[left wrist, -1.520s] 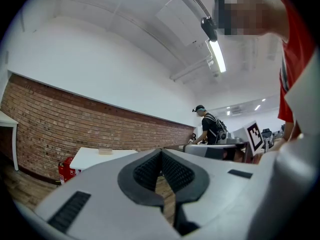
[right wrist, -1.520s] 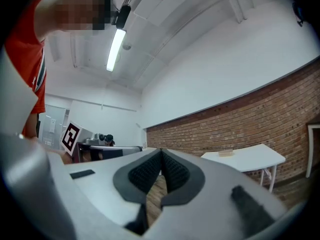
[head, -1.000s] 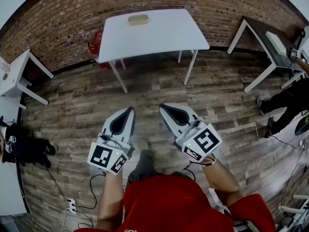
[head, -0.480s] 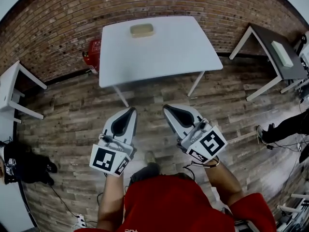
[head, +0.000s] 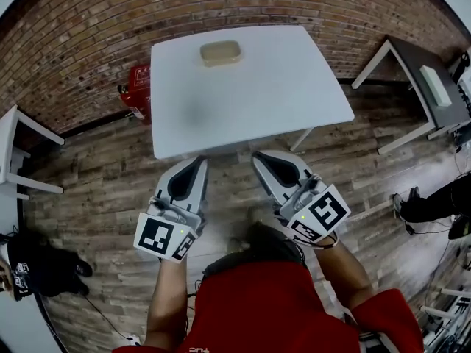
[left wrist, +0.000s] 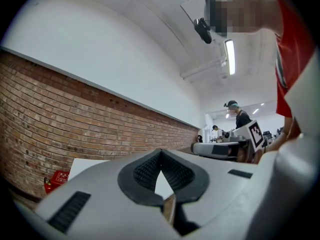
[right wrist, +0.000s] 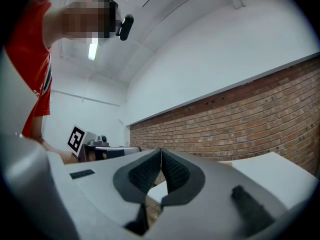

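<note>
A person in a red top holds both grippers side by side at the near edge of a white table (head: 257, 94). My left gripper (head: 193, 164) is shut with nothing between its jaws; in its own view the tips (left wrist: 160, 151) meet. My right gripper (head: 263, 157) is also shut and empty, its tips (right wrist: 161, 150) touching. A small beige block (head: 221, 53) lies at the far side of the table, well beyond both grippers. The table's white top (left wrist: 85, 165) also shows past the left jaws, and the table (right wrist: 270, 166) shows at the right of the right gripper view.
A brick wall (head: 147, 13) runs behind the table. A red box (head: 140, 83) stands on the wooden floor at the table's left. A white table (head: 18, 134) is at the left, a dark desk (head: 423, 72) at the right. Another person (left wrist: 239, 119) stands far off.
The person has walked forward: the white table has come much nearer and now reaches the gripper tips. Both grippers have stayed shut and side by side.
</note>
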Action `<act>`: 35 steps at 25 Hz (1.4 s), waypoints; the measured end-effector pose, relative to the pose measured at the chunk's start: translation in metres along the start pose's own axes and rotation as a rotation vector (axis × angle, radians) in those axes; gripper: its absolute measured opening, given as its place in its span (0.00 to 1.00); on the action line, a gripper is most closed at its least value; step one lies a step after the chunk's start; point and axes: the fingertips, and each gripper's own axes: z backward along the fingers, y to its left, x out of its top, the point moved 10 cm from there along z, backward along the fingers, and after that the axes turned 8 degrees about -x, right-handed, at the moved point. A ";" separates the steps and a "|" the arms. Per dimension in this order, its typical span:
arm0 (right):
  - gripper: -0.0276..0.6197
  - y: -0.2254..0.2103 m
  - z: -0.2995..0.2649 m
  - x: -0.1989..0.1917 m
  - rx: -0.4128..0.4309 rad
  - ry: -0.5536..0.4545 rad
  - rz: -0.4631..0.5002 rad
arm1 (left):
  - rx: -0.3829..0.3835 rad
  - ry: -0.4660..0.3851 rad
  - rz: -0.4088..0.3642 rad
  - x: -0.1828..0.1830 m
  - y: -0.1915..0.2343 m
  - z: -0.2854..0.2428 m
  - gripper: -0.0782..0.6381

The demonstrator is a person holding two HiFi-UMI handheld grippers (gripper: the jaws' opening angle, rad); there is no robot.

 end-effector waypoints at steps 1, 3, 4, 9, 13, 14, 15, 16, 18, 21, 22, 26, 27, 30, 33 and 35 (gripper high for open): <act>0.09 -0.007 -0.009 -0.001 0.000 0.001 0.000 | 0.002 0.000 0.003 -0.001 0.009 -0.006 0.13; 0.09 -0.020 -0.027 -0.003 0.004 0.004 0.006 | 0.006 -0.001 0.007 -0.002 0.027 -0.018 0.13; 0.09 -0.027 -0.035 -0.004 0.007 0.006 0.011 | 0.008 0.000 0.007 -0.002 0.036 -0.025 0.13; 0.09 -0.073 -0.082 -0.008 0.033 -0.002 0.040 | 0.024 -0.001 -0.004 -0.003 0.082 -0.065 0.13; 0.09 -0.126 -0.119 -0.007 0.057 -0.007 0.031 | 0.036 0.007 -0.007 -0.004 0.118 -0.108 0.13; 0.09 -0.139 -0.128 -0.006 0.065 -0.007 0.029 | 0.043 0.010 -0.008 -0.004 0.128 -0.119 0.13; 0.09 -0.153 -0.138 -0.006 0.075 -0.006 0.026 | 0.053 0.011 -0.006 -0.004 0.137 -0.130 0.13; 0.09 -0.166 -0.147 -0.006 0.084 -0.005 0.022 | 0.064 0.012 -0.004 -0.004 0.146 -0.140 0.13; 0.09 -0.191 -0.166 -0.008 0.101 -0.002 0.011 | 0.083 0.017 -0.003 -0.006 0.163 -0.160 0.13; 0.09 -0.224 -0.194 -0.012 0.121 0.007 0.002 | 0.111 0.030 -0.011 -0.009 0.186 -0.187 0.13; 0.09 -0.233 -0.203 -0.014 0.125 0.012 0.001 | 0.121 0.034 -0.015 -0.011 0.193 -0.195 0.13; 0.09 -0.263 -0.237 -0.023 0.126 0.040 0.002 | 0.141 0.052 -0.030 -0.014 0.219 -0.220 0.13; 0.09 -0.269 -0.245 -0.025 0.122 0.046 0.006 | 0.142 0.057 -0.033 -0.015 0.226 -0.225 0.13; 0.09 -0.285 -0.268 -0.033 0.105 0.066 0.020 | 0.137 0.076 -0.047 -0.020 0.248 -0.240 0.13; 0.09 -0.295 -0.290 -0.041 0.083 0.078 0.033 | 0.117 0.101 -0.062 -0.027 0.273 -0.251 0.13; 0.09 -0.300 -0.303 -0.045 0.068 0.091 0.044 | 0.104 0.109 -0.063 -0.031 0.291 -0.258 0.13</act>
